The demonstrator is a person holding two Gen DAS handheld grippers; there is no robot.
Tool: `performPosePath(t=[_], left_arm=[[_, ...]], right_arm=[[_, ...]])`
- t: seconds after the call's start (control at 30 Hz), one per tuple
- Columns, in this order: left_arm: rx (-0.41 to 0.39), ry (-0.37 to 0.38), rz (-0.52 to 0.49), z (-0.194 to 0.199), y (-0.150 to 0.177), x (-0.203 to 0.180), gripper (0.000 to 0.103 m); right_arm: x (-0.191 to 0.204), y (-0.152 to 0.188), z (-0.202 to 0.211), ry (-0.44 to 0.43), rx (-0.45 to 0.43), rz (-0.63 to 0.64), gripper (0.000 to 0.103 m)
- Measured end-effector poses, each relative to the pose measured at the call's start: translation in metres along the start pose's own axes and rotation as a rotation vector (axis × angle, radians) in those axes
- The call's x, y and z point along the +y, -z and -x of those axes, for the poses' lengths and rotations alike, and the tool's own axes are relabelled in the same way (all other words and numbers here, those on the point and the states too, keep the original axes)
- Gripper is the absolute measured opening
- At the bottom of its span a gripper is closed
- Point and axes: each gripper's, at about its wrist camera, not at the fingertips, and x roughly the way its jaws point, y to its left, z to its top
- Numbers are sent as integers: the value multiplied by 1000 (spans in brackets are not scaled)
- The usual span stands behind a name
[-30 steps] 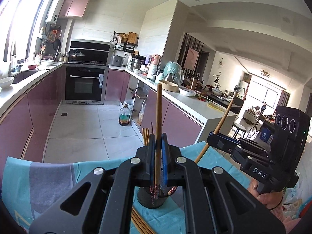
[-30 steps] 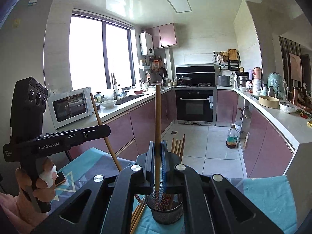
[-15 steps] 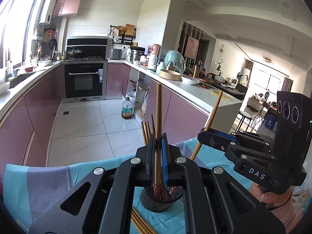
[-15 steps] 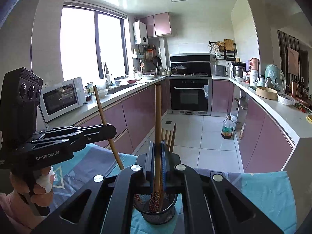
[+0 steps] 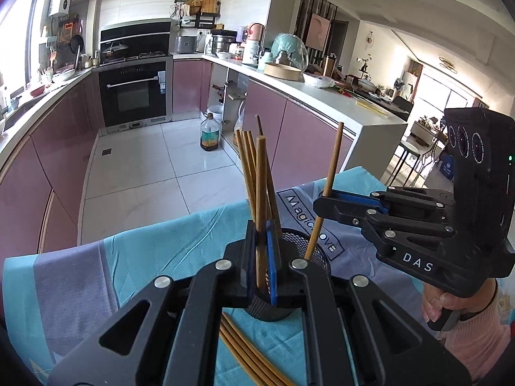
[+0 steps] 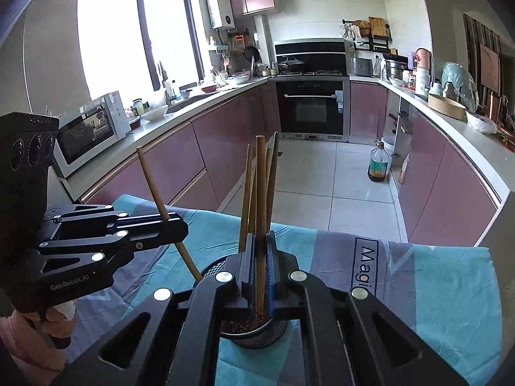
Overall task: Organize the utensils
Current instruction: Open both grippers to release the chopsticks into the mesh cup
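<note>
Held upright in the left tongs (image 5: 261, 259), clamped tight between the blue pads: one wooden chopstick (image 5: 260, 199), lower end down inside the black mesh holder (image 5: 297, 247) directly beneath. Gripped likewise in the right tongs (image 6: 260, 265), closed hard on it: a second chopstick (image 6: 260, 193), patterned tip inside the same holder (image 6: 257, 331). Seen from the left camera, right tongs (image 5: 325, 199) to the right of the left pair, their chopstick (image 5: 331, 167) slanted, foot at the holder's rim. Seen from the right camera, left tongs (image 6: 175, 225) off to the left, stick (image 6: 154, 186) tilted too. Stood already in the holder just beyond the pads: several more chopsticks (image 5: 246, 160). Lay loose below the left tongs on the blue cloth (image 5: 145, 257) over the table: a few further chopsticks (image 5: 248, 357). Wrapped round the right handle: a hand (image 5: 444, 305) in a pink sleeve.
</note>
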Motion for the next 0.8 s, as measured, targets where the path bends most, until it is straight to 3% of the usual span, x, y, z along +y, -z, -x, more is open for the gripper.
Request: performPosePath(t=[0.27, 0.33, 0.47, 0.53, 0.63, 0.8], left_arm=[[7, -28, 24, -18, -2, 11, 8], [9, -34, 33, -19, 1, 12, 16], [-10, -57, 41, -16, 6, 12, 20], [-33, -81, 47, -10, 12, 13, 26], [-71, -103, 59, 3, 21, 17, 36], [-128, -139, 57, 29, 38, 24, 45]], right_arm=[[-7, -4, -11, 13, 3, -43, 7], [-10, -4, -12, 13, -2, -54, 8], [-11, -2, -9, -5, -20, -68, 19], [-10, 1, -7, -9, -26, -73, 19], [-5, 7, 2, -15, -53, -68, 28], [8, 19, 24, -67, -91, -42, 33]])
